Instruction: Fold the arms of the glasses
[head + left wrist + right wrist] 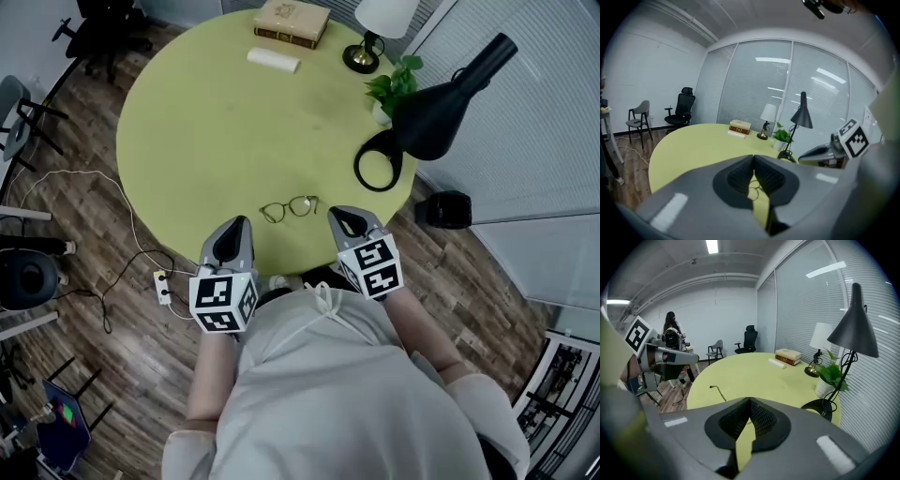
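A pair of thin-rimmed glasses (289, 208) lies on the round yellow-green table (206, 122), close to its near edge. My left gripper (234, 228) hangs at the table edge, just left of and nearer than the glasses. Its jaws are shut with nothing in them. My right gripper (343, 219) is just right of the glasses, also shut and empty. In the left gripper view the glasses (754, 188) show through the slit below the shut gripper (753, 160). In the right gripper view one thin arm of the glasses (717, 391) sticks out left of the shut gripper (750, 402).
At the table's far side lie a stack of books (292, 21) and a white bar (273, 59). A white-shaded lamp (364, 52), a potted plant (394, 86) and a black desk lamp (441, 105) with a ring base (378, 161) stand at the right. A power strip (163, 286) lies on the floor.
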The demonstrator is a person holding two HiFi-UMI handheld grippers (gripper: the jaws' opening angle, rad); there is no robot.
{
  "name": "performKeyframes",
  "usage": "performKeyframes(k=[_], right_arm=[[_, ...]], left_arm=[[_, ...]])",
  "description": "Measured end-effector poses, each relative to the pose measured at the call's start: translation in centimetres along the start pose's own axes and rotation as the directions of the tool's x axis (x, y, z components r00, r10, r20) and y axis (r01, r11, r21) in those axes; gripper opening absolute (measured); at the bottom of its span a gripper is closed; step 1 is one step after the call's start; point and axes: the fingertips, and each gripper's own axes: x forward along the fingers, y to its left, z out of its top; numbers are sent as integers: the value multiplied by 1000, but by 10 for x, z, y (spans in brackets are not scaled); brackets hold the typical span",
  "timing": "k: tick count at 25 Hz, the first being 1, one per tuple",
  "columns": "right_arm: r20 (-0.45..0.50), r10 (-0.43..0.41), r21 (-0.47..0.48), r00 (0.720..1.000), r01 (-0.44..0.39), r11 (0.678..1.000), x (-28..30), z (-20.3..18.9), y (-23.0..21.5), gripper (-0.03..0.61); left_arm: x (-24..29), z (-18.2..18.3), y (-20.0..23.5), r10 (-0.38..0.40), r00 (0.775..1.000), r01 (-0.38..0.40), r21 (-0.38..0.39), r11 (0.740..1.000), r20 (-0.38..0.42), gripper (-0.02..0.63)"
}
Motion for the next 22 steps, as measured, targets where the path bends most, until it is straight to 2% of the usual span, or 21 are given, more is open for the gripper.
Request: performKeyframes(k=[6, 10, 16, 18, 20, 22], right_arm=[[-94, 87, -62, 992, -93, 994, 35, -13, -15, -1], [-191, 150, -146, 970, -179, 973, 59, -34, -24, 0], [-278, 249, -265, 928, -323, 909, 87, -56, -27, 9], [-315, 271, -296, 910, -365, 883, 98, -63, -30, 88], [-347, 284, -339, 894, -402, 850, 106, -69, -32, 98], [-362, 296, -391, 884, -432, 813, 110, -70, -31, 103]], left_arm=[[20, -5, 5, 58, 998, -58, -27, 998, -16, 6], [35, -19, 13, 112, 993, -113, -32, 993, -33, 6], [44, -37, 11, 125, 991, -129, -87, 988, -48, 6], [51, -41, 10, 124, 991, -127, -65, 990, -48, 7], [59, -46, 9, 124, 990, -127, -49, 991, -60, 7], [64, -50, 10, 118, 990, -124, -70, 990, -77, 7]])
